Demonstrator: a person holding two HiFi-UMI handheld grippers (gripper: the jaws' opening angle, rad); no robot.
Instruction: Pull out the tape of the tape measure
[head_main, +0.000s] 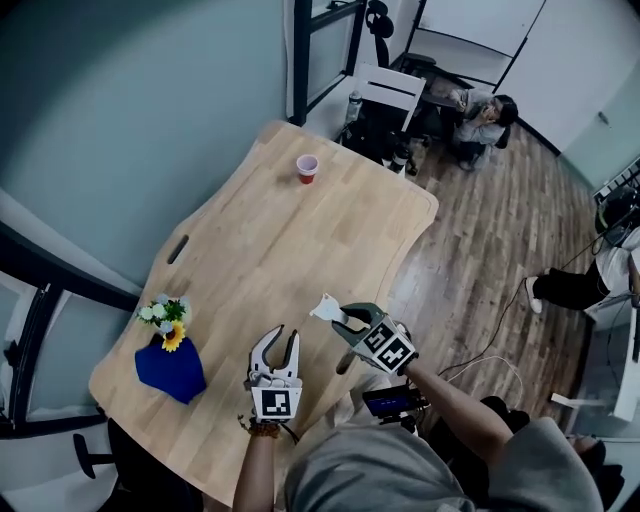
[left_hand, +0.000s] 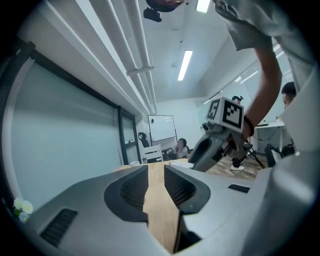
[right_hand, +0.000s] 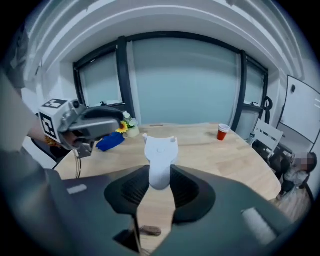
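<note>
A white pear-shaped tape measure (head_main: 328, 308) with two small ears at its far end sticks out of my right gripper (head_main: 344, 319), lifted above the near right part of the wooden table (head_main: 270, 230). In the right gripper view the tape measure (right_hand: 160, 152) sits between both pads and my right gripper (right_hand: 160, 176) is shut on its narrow end. No pulled-out tape shows. My left gripper (head_main: 284, 341) hovers just left of it, open, with only bare wood between the jaws (left_hand: 156, 172). The two grippers stand apart.
A red cup (head_main: 307, 168) stands at the table's far end. A blue cloth (head_main: 170, 370) with a small flower bunch (head_main: 166, 320) lies at the near left. A white chair (head_main: 388, 92) and a seated person (head_main: 482, 112) are beyond the table. A small brown piece (right_hand: 150, 230) lies under my right gripper.
</note>
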